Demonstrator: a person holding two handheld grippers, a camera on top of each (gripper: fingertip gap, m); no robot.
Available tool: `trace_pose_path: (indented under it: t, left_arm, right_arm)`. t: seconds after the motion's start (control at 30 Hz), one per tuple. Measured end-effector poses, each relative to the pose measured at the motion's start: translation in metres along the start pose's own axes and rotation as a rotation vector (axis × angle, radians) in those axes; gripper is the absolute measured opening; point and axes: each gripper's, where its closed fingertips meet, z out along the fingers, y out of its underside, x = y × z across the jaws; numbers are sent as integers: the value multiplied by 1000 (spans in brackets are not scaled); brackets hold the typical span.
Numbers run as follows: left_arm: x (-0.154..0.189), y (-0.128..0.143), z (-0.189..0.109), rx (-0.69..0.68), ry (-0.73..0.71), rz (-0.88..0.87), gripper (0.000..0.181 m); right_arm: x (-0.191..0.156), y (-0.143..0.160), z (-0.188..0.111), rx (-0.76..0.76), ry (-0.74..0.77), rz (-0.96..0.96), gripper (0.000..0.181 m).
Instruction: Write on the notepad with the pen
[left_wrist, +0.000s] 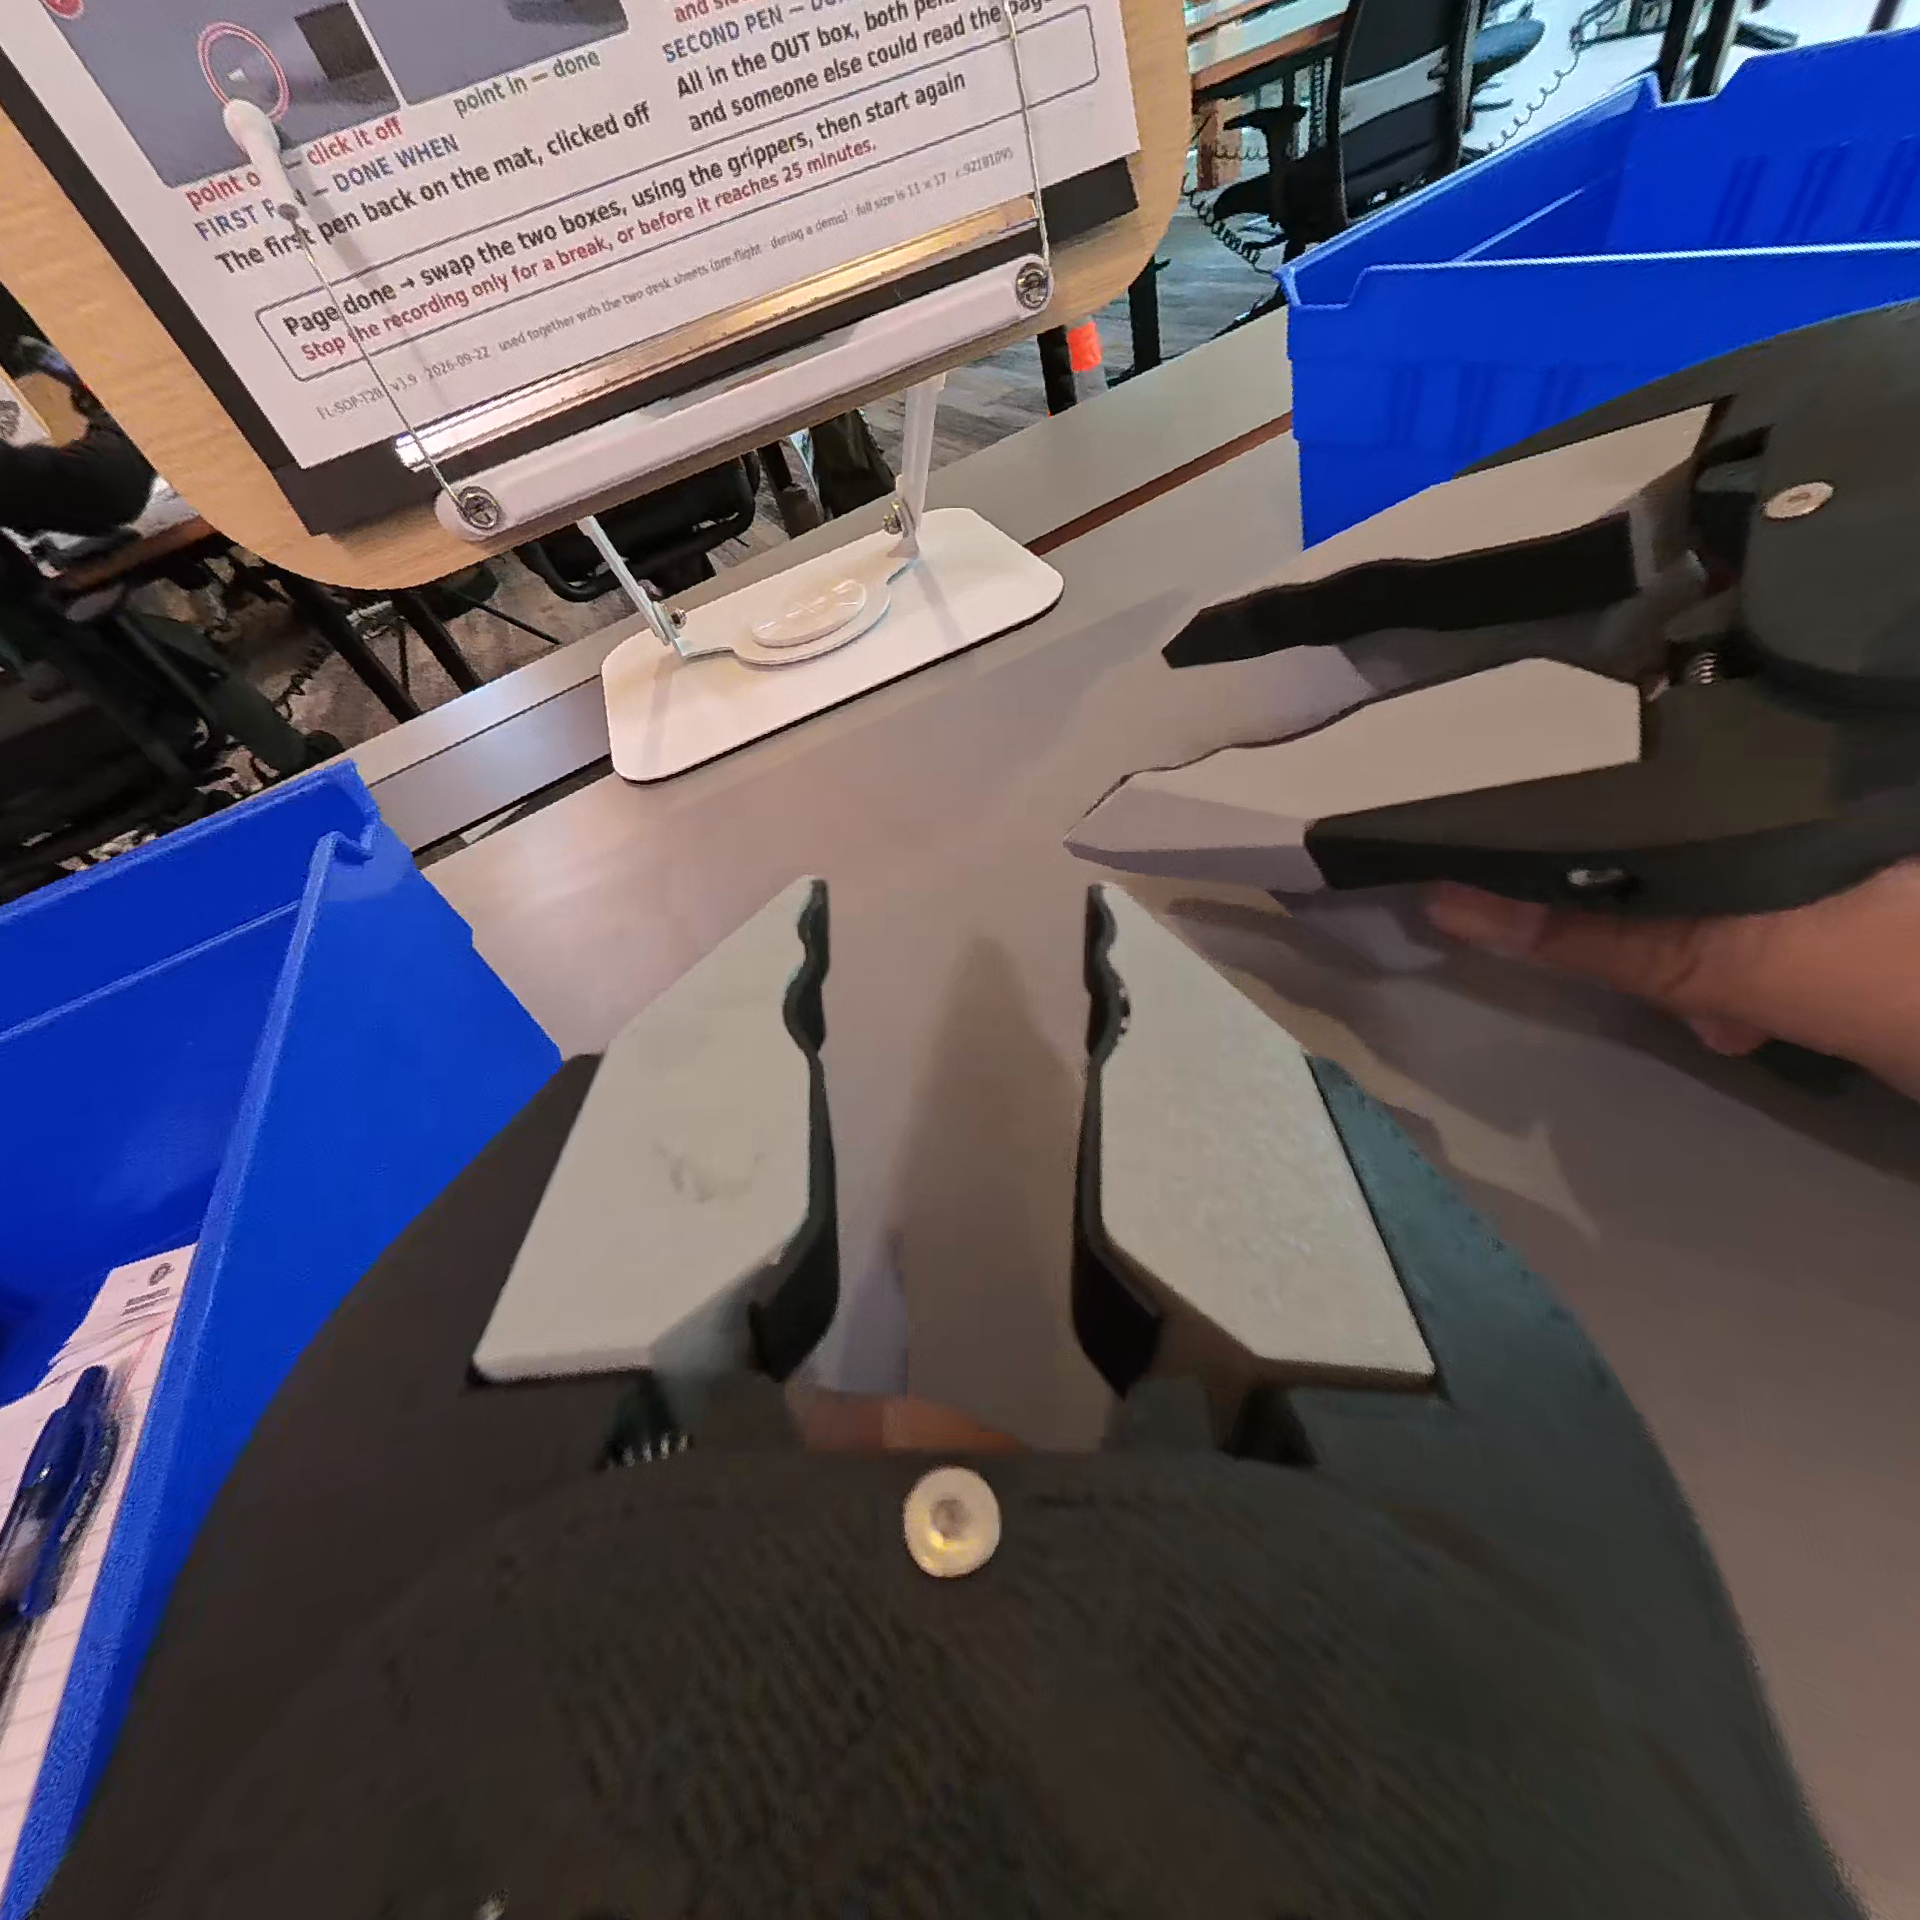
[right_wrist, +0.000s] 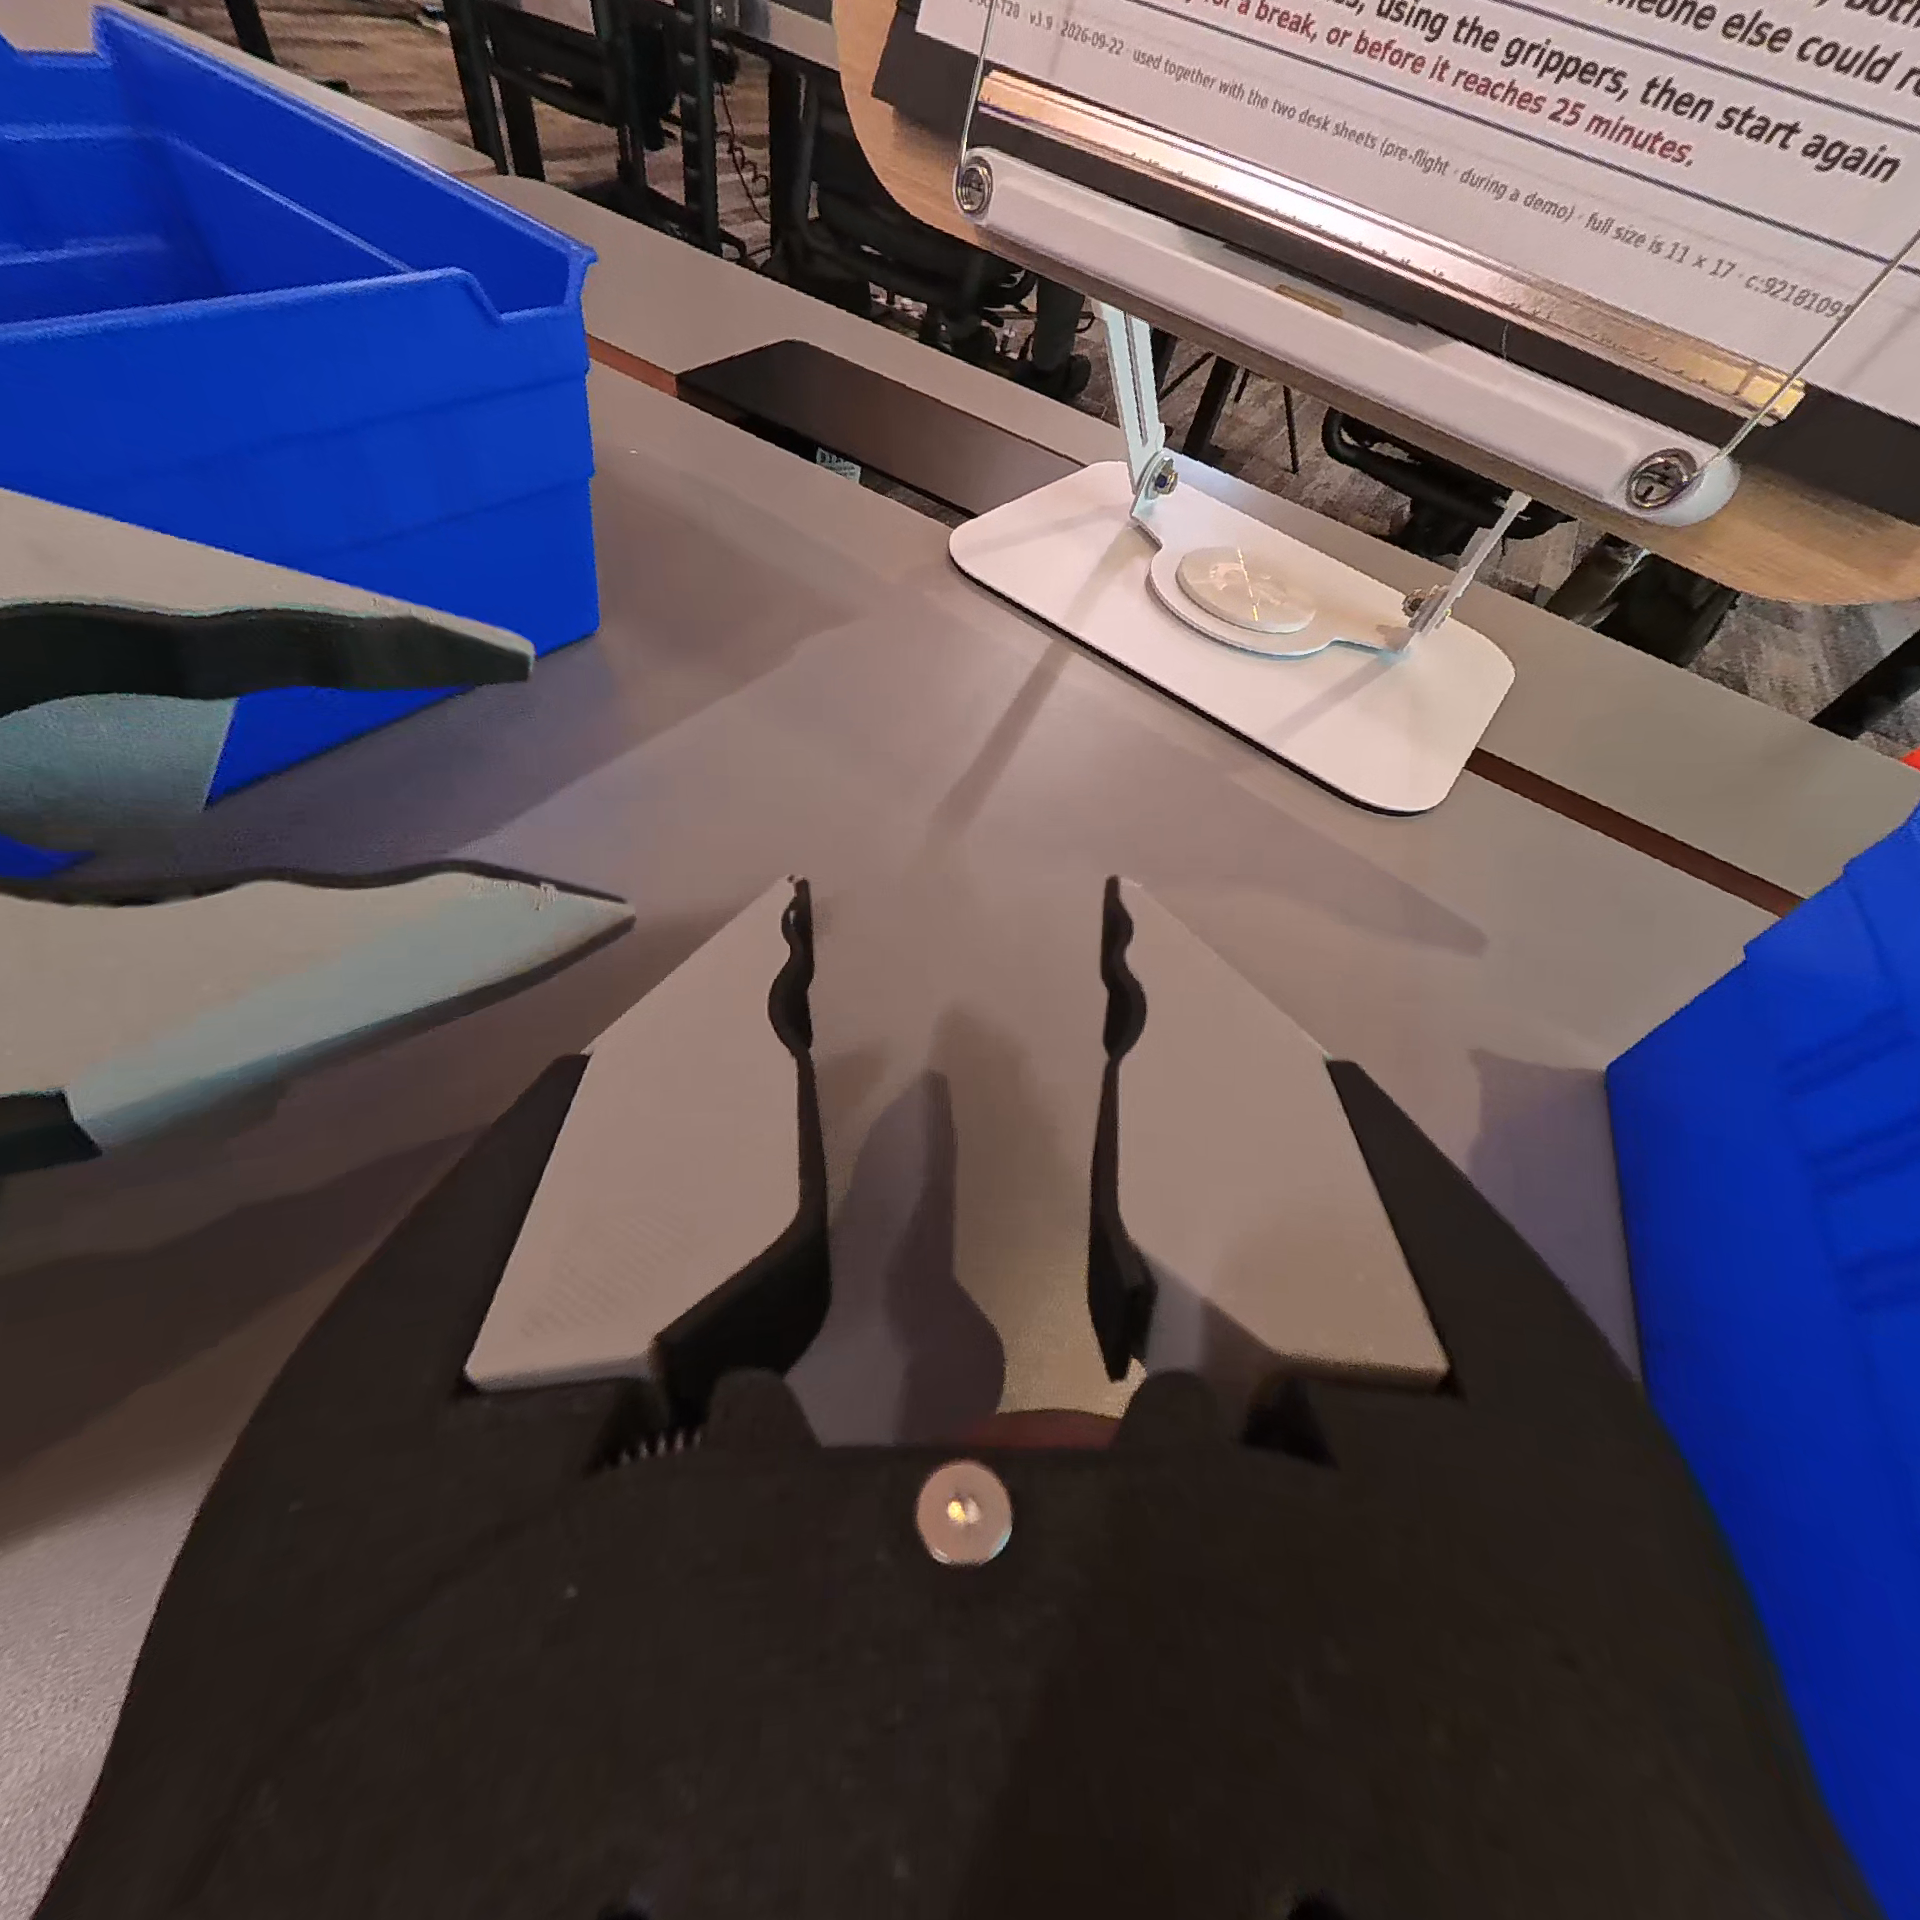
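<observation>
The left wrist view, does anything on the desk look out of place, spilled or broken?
Nothing stands out. Both tools, left and right, hover open and empty over the grey desk. The blue pen lies on the notepad inside the left blue bin, and the document stand sits upright.

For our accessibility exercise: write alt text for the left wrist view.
An open, empty left hand-held gripper hovers over a grey table, the right hand-held gripper beside it. A blue bin at left holds a notepad and blue pen.
</observation>
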Motion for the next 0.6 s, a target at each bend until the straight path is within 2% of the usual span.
trace_pose_path:
  t: [0.13, 0.2, 0.23, 0.27, 0.3, 0.37, 0.43, 0.47, 0.53, 0.6]
  left_arm:
    - [-5, 0, 1, -5, -32, -14, 70]
    - [-6, 1, 2, -9, -40, -18, 73]
    - [-6, 0, 1, -3, -36, -18, 65]
    - [-6, -1, 0, 10, -33, -13, 40]
    - [-5, -3, -1, 20, -24, -3, 0]
    - [-1, -4, -2, 22, 8, 0, 0]
    - [0, -2, -1, 18, 13, -10, 0]
    - [-1, -3, -1, 23, 5, -8, 4]
    - [0, -4, -2, 29, 0, 3, 29]
    - [1, -5, -2, 35, -6, 13, 32]
  right_arm:
    - [0, 2, 2, -14, 1, -5, 65]
    - [-1, 2, 2, -16, 0, -10, 66]
    - [-3, 1, 1, -10, -15, -17, 57]
    - [-9, 0, 0, -2, -50, -29, 20]
    - [-13, 0, -1, 0, -73, -34, 0]
    - [-13, 1, -1, -7, -72, -35, 0]
    - [-12, 2, 0, -11, -62, -29, 15]
    - [-11, 2, 0, -12, -62, -25, 21]
    - [-11, 2, 0, -11, -68, -16, 23]
    - [-11, 2, 0, -12, -71, -10, 23]
